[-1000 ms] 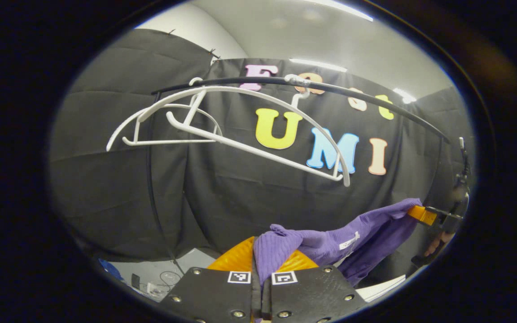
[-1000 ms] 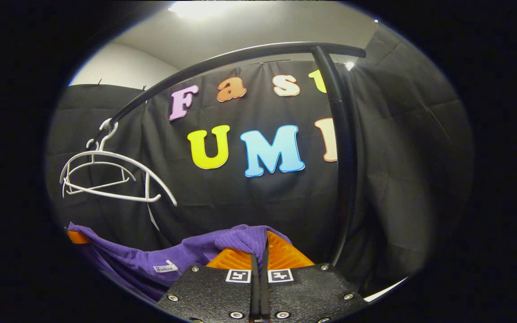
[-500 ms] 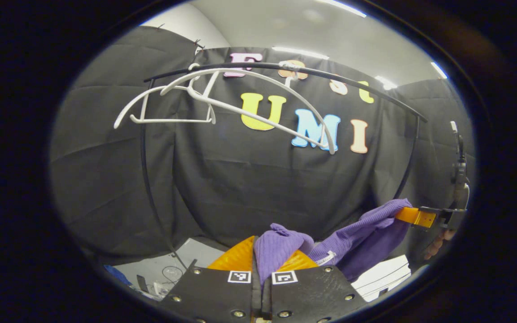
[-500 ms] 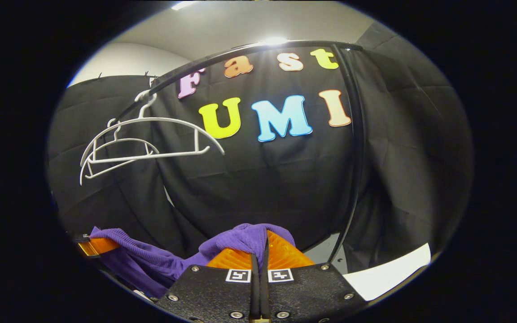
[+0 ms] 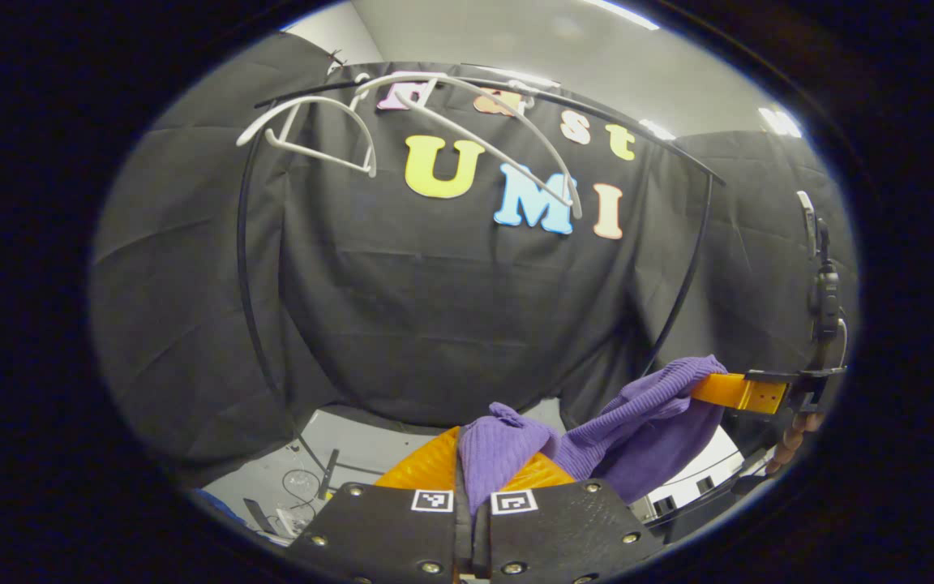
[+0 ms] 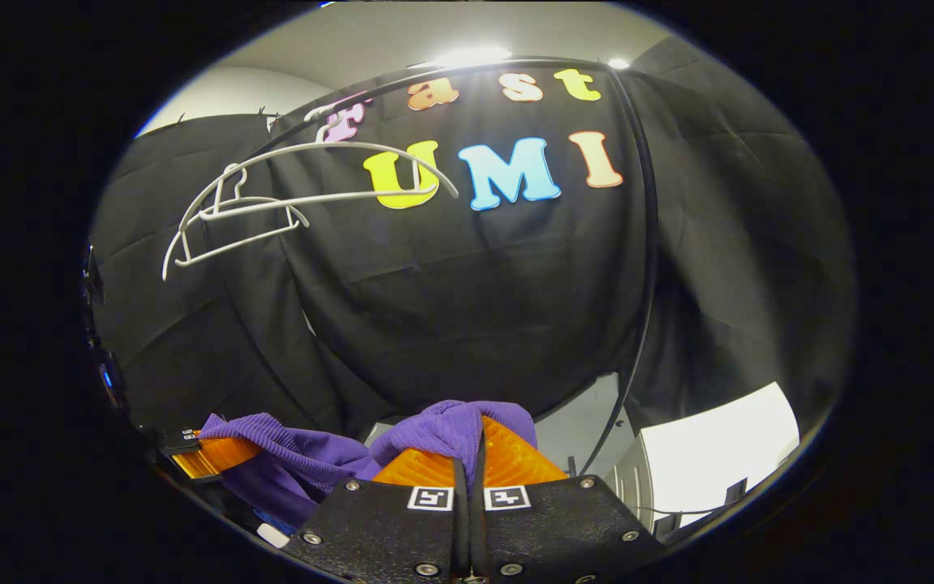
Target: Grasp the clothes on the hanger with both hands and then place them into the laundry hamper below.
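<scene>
A purple ribbed garment hangs slack between my two grippers, off its hanger. My left gripper is shut on one bunched end of it. In the left gripper view the right gripper grips the other end at the far right, with a hand behind it. My right gripper is shut on a purple fold, and in the right gripper view the left gripper holds the cloth low on the left. Two bare white hangers hang from the black rail high above.
The black rack's curved uprights stand before the black cloth wall. A white box-like surface lies low on the right. Cables and small items lie on the grey floor at the lower left.
Both grippers have come down with the garment. The rail and hangers have risen in both views, and more floor and the white surface show below.
</scene>
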{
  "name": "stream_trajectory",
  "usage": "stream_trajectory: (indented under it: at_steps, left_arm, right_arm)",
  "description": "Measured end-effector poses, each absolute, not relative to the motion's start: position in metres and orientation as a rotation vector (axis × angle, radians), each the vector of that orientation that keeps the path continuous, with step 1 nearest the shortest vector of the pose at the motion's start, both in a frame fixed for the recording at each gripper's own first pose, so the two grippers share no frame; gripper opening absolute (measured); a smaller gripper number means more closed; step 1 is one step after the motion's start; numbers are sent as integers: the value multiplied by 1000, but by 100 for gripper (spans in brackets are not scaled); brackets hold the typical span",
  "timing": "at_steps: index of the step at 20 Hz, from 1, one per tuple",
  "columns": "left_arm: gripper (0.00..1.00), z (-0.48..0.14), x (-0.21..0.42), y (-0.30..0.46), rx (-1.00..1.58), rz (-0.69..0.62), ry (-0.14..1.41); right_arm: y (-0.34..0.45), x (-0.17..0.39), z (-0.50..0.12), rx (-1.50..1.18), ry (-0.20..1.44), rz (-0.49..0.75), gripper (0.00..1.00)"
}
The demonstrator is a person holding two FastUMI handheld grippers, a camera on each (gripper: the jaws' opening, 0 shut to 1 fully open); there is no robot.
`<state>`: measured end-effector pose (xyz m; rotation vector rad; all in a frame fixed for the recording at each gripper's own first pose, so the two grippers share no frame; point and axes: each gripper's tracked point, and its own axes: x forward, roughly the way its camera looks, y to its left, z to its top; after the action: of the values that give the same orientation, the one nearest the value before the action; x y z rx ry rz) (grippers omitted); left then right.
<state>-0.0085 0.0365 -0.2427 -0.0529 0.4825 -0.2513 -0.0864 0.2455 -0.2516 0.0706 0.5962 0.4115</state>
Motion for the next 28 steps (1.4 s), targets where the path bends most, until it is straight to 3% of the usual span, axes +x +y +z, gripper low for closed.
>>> stream_trajectory:
  at_steps: [3, 4, 6, 7, 8, 10, 12, 13, 20, 28]
  left_arm:
    - [2, -278, -15, 34, -32, -313, 544]
    - [7, -289, -16, 32, -24, -335, 559]
    - [2, -311, -18, 31, 2, -366, 585]
    - [7, -325, -19, 31, 15, -378, 602]
    - [2, -337, -19, 30, 23, -388, 617]
    - [7, -365, -18, 32, 33, -387, 666]
    - [7, -389, -19, 35, 35, -376, 712]
    - [2, -403, -18, 35, 37, -369, 730]
    - [2, -460, -10, 37, 43, -306, 813]
    - [2, -479, 1, 39, 65, -306, 832]
  right_arm:
    - [251, -106, -285, 54, 671, 386, 0]
    - [251, -108, -294, 45, 687, 375, 0]
    - [248, -116, -311, 37, 720, 358, 0]
    - [247, -120, -323, 31, 742, 348, 0]
    - [246, -122, -336, 27, 766, 335, 0]
    - [245, -125, -364, 32, 824, 317, 0]
    - [245, -123, -387, 39, 873, 311, 0]
    - [244, -119, -393, 37, 889, 311, 0]
    - [229, -118, -451, 32, 976, 289, 1]
    - [222, -115, -472, -10, 1011, 295, 2]
